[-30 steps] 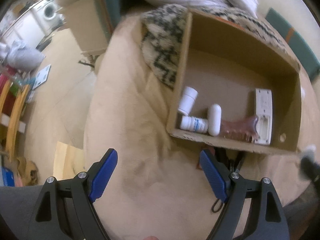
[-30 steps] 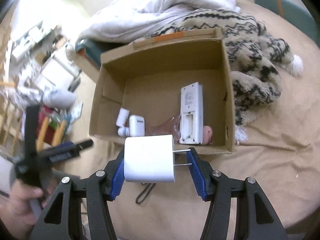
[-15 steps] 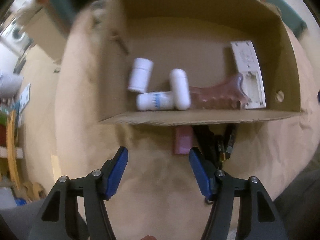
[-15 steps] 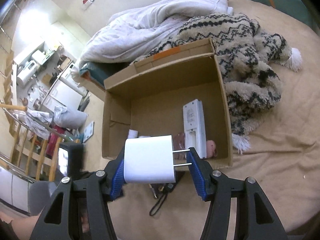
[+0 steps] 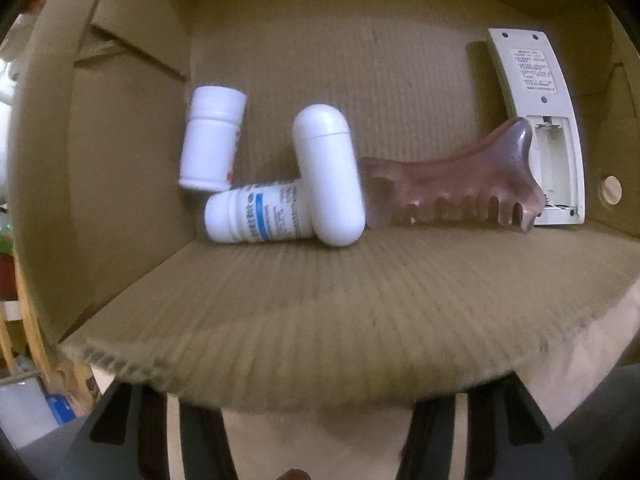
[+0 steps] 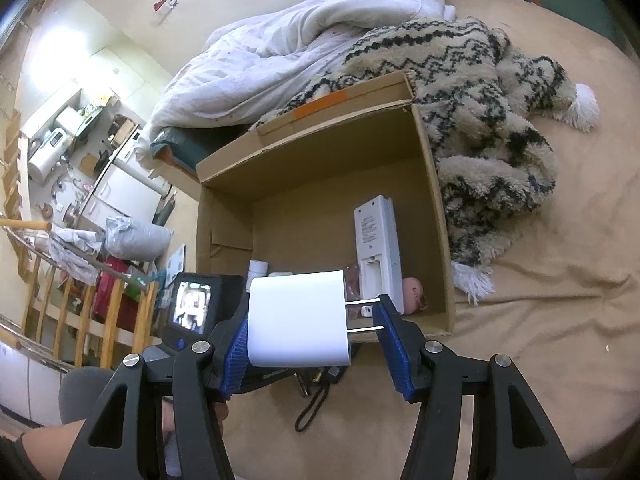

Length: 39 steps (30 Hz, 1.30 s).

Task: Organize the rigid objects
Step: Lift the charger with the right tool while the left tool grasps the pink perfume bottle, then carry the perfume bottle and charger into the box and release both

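Note:
A cardboard box [image 6: 434, 216] lies on the bed; its near wall [image 5: 360, 320] fills the left wrist view. Inside lie two white pill bottles [image 5: 212, 144] [image 5: 260, 216], a white capsule case [image 5: 328, 176], a brown comb [image 5: 460, 184] and a white remote [image 5: 536, 120]. My right gripper [image 6: 316, 336] is shut on a white plug charger [image 6: 298, 320], held above the box's near edge. My left gripper sits low against the box's near wall; its fingertips are hidden behind the cardboard, only the black arms [image 5: 132, 432] show.
A patterned shaggy blanket [image 6: 480, 92] and a white duvet [image 6: 300, 40] lie behind and right of the box. Black cords [image 6: 316, 400] lie on the tan sheet [image 6: 540, 320] in front of the box. A wooden railing [image 6: 80, 308] is at left.
My left gripper moved forward and down to the box's near wall, which now hides its fingers. My right gripper stayed roughly in place above the box's near edge, still holding the charger.

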Each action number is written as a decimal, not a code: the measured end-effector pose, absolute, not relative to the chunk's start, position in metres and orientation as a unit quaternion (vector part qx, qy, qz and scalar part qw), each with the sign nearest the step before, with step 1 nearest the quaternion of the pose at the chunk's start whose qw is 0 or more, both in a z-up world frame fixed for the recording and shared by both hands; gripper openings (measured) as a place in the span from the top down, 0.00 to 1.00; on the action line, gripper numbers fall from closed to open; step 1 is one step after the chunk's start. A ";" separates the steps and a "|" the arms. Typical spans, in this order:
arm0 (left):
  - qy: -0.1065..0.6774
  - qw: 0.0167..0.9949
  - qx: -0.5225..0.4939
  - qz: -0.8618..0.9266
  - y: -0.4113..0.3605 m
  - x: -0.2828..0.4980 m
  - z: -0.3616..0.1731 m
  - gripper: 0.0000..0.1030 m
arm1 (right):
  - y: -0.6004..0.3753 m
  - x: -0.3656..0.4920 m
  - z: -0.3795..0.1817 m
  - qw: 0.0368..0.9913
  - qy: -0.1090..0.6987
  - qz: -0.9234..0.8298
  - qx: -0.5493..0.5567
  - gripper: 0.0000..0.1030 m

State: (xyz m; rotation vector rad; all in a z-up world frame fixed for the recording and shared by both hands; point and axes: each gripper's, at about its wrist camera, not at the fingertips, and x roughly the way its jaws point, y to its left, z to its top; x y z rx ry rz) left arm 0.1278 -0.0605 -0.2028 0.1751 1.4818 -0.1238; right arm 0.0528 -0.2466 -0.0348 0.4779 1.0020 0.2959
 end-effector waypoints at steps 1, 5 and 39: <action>0.672 0.734 0.078 -0.061 -0.061 0.129 -0.203 0.68 | -0.246 0.053 -0.035 0.840 0.475 0.140 0.223 0.41; 0.666 0.738 0.084 -0.067 -0.058 0.130 -0.197 0.78 | -0.245 0.055 -0.039 0.838 0.483 0.133 0.218 0.41; 0.442 0.896 0.011 -0.029 0.010 0.068 0.006 0.78 | -0.263 0.055 0.001 0.881 0.404 0.118 0.214 0.41</action>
